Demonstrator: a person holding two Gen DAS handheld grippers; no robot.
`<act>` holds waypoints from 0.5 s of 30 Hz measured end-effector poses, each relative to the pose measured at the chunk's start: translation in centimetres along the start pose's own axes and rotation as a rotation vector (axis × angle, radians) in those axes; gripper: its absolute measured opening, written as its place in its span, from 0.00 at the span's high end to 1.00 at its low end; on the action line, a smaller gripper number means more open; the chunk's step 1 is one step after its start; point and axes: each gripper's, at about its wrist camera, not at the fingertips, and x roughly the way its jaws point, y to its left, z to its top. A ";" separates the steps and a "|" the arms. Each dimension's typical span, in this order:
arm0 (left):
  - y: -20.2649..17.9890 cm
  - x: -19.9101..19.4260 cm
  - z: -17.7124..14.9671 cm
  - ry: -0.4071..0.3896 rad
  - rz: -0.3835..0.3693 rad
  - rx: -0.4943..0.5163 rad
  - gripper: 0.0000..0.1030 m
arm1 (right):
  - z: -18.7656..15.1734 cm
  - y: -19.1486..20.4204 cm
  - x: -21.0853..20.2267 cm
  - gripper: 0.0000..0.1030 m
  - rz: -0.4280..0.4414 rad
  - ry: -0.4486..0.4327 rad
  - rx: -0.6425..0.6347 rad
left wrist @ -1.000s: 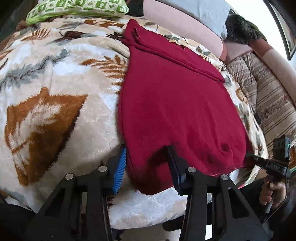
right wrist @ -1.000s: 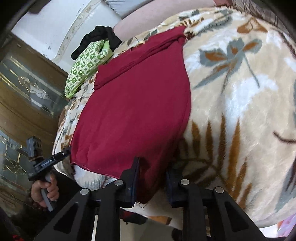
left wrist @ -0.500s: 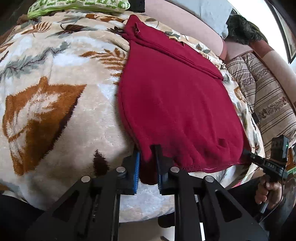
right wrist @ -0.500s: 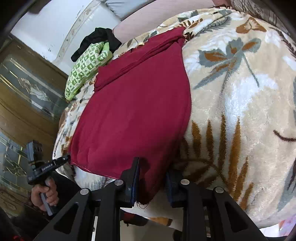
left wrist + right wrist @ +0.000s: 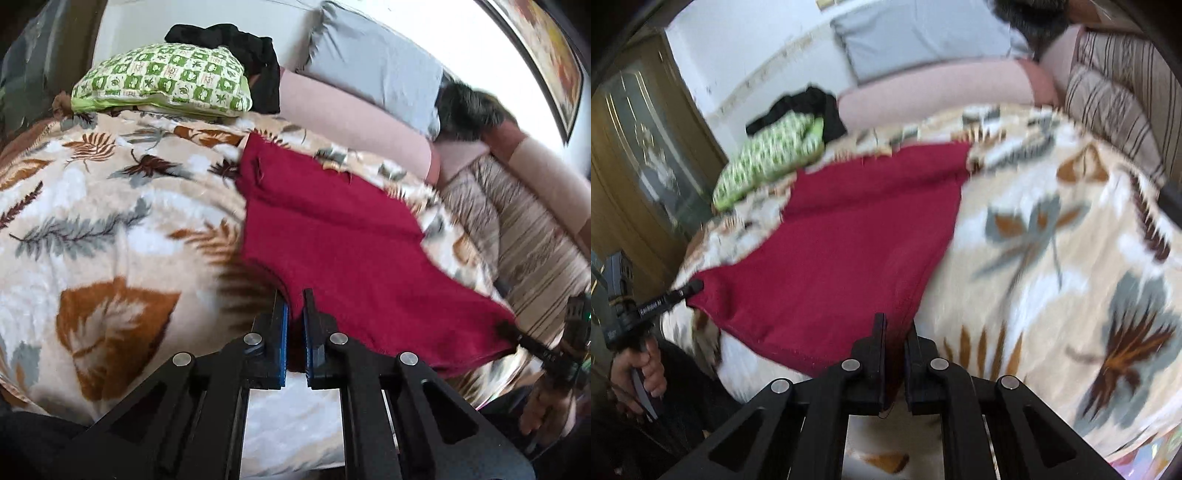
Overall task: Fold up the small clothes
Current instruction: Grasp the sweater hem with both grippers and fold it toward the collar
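Leaf-print blanket (image 5: 110, 229) under red garment (image 5: 332, 236); each hand-held gripper clamps near corner.

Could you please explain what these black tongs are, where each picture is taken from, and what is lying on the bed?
There is no robot here: a person holds one pair of tongs in each hand, and a small wide-angle camera on each looks forward along its two fingers. One picture is from the left tongs, the other from the right tongs. Each view also shows the other hand gripping its handle at the edge of the picture.

On the bed lies a leaf-patterned blanket with a dark red garment spread on it. Behind are a green checked pillow, some black clothing, and pink and grey cushions.

Both tongs have just closed and are shut on the near hem of the garment, one at each corner, so that edge sits pinched and raised off the blanket.
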 end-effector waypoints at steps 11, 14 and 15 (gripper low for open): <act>0.8 1.0 7.2 -0.074 -0.063 -0.264 0.95 | 8.5 1.5 0.4 0.94 -0.045 -0.106 0.106; 2.0 3.1 7.8 -0.073 -0.048 -0.322 0.95 | 9.3 0.6 1.9 0.94 -0.051 -0.131 0.138; 2.2 4.0 8.0 -0.077 -0.038 -0.331 0.95 | 9.5 0.4 2.5 0.94 -0.059 -0.140 0.141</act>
